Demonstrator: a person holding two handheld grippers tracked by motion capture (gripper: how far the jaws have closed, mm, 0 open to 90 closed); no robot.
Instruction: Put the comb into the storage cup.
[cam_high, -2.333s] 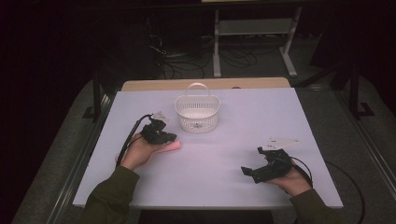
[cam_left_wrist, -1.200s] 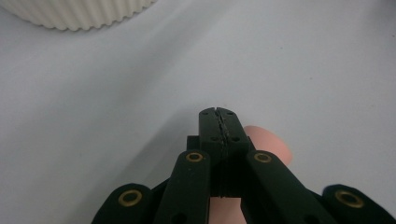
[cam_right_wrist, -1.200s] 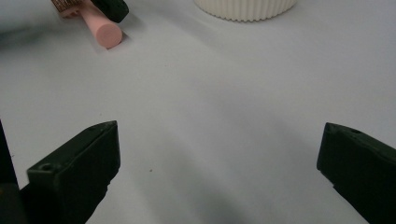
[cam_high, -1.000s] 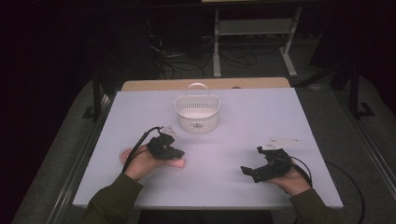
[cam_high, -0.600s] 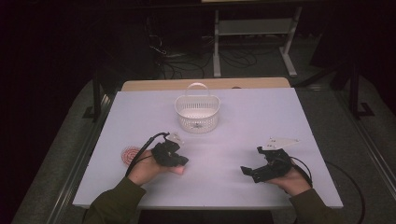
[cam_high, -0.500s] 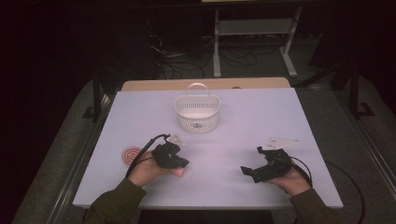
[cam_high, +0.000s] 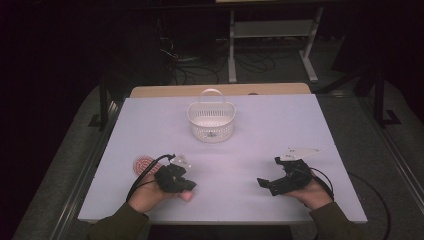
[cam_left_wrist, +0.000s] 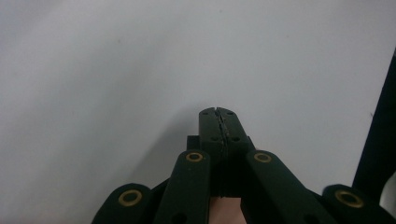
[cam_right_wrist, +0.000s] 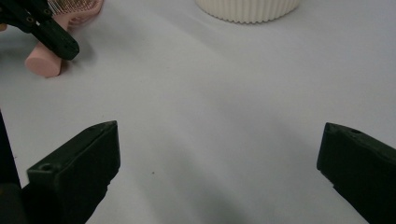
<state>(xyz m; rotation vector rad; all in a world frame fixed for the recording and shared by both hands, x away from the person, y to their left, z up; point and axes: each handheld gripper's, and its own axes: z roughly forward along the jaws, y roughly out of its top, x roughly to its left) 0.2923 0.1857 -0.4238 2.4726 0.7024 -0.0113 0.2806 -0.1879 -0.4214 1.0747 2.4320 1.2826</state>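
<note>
A pink hairbrush (cam_high: 150, 167) is seen lying flat at the table's (cam_high: 250, 145) left, nothing yet lifted. The left gripper (cam_high: 186, 181) is held over its handle, jaws closed empty (tips together). Farther back, the white basket (cam_high: 211, 120) remains unfilled. The right gripper (cam_high: 262, 183) is parked wide.

Stood at the far middle of the table (cam_high: 325, 125): basket (cam_high: 211, 121). Lay well nearer and left of the basket: hairbrush (cam_high: 142, 164), left tool (cam_high: 181, 184) over its handle. Rested nearer and right of the basket: right tool (cam_high: 267, 184).
</note>
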